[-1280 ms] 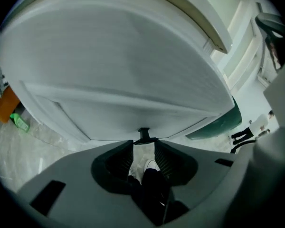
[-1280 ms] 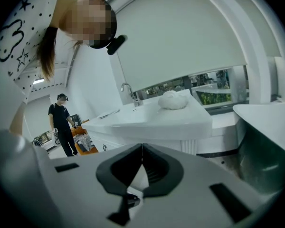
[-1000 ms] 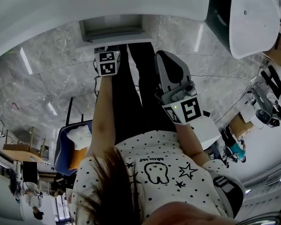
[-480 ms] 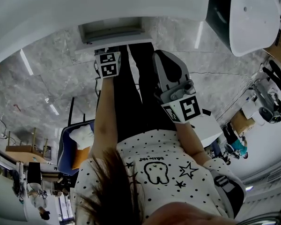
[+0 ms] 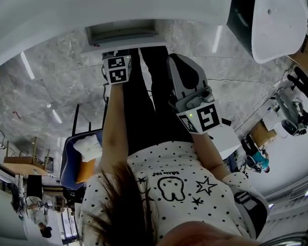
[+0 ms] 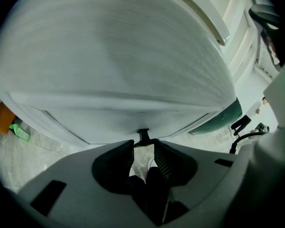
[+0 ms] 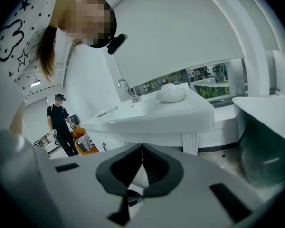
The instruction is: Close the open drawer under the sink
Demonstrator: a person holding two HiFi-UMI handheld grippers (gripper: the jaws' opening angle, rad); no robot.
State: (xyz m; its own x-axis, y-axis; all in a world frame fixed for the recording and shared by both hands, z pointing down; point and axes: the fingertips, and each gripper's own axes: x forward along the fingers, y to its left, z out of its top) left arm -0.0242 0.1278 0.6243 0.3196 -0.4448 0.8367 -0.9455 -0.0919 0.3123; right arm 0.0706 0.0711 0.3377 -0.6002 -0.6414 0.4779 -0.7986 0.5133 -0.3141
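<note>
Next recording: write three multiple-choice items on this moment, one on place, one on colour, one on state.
1. The left gripper is: A at the drawer front; B inside a sink; C on the floor.
2. The drawer handle is: A red; B black; C white.
3. The right gripper has its jaws: A wide apart; B on a cloth; C together.
Answers: A, the white front fills its view; B, it shows dark just past the left gripper's tips; C, the tips meet with nothing between them.

White drawer (image 6: 123, 65), black drawer handle (image 6: 143, 136), grey marbled floor (image 5: 56, 86), black-dotted white shirt (image 5: 179, 183), black trousers (image 5: 143, 111)
</note>
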